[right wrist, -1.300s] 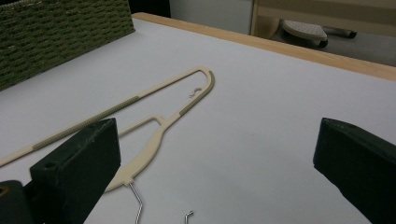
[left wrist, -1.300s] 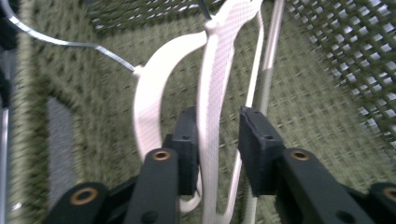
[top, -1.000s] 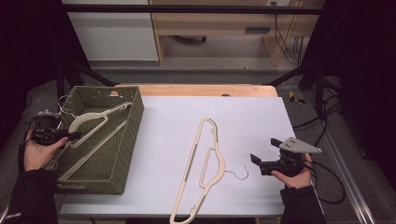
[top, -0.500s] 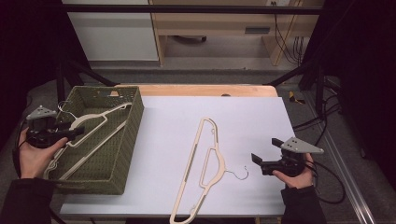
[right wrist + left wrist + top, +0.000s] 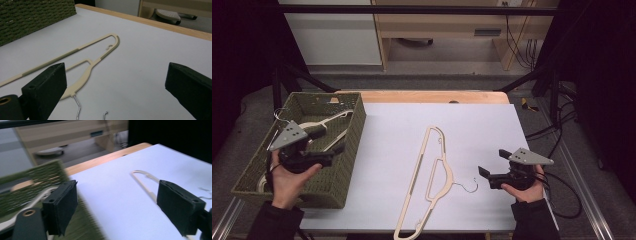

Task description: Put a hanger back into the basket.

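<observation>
The left gripper (image 5: 337, 150) hangs above the green woven basket (image 5: 354, 131) at the table's left edge, jaws just opening wide with nothing between them, and a cream hanger (image 5: 328, 120) lies inside the basket under it. Over by the right edge the right gripper (image 5: 484, 175) sits low with its jaws spread and empty. Its tips point at the wire hook of the second cream hanger (image 5: 432, 175), which lies flat mid-table on the white surface (image 5: 472, 125).
</observation>
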The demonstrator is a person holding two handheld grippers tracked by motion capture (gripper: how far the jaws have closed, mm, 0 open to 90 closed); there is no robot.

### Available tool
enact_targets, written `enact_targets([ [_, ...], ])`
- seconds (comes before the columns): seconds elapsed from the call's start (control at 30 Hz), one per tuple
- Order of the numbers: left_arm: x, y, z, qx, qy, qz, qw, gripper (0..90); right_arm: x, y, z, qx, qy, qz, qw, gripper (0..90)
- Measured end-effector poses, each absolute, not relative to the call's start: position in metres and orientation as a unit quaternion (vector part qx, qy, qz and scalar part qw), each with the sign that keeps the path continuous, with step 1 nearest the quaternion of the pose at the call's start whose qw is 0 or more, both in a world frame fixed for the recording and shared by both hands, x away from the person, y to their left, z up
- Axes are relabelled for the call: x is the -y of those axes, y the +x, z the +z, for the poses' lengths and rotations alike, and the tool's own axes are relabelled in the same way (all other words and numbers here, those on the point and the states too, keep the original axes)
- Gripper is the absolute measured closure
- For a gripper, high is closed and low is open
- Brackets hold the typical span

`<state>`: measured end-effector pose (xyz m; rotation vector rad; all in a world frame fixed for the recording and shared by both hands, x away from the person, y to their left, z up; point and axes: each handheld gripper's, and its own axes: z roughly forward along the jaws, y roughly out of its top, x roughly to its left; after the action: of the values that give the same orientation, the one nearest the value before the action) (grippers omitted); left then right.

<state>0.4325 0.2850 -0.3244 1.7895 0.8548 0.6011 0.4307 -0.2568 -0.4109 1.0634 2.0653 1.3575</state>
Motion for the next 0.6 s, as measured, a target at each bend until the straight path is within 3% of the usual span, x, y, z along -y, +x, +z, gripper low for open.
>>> enact_targets([
  [0.3, -0.224, 0.419, -0.351, -0.312, 0.763, 0.221, 0.52, 12.9, 0.25, 0.432, -0.416, -0.759, 0.375, 0.486, 0.216, 6.9],
  [0.6, -0.195, 0.416, -0.38, -0.301, 0.78, 0.19, 0.516, 12.8, 0.239, 0.433, -0.424, -0.774, 0.361, 0.478, 0.203, 15.1],
])
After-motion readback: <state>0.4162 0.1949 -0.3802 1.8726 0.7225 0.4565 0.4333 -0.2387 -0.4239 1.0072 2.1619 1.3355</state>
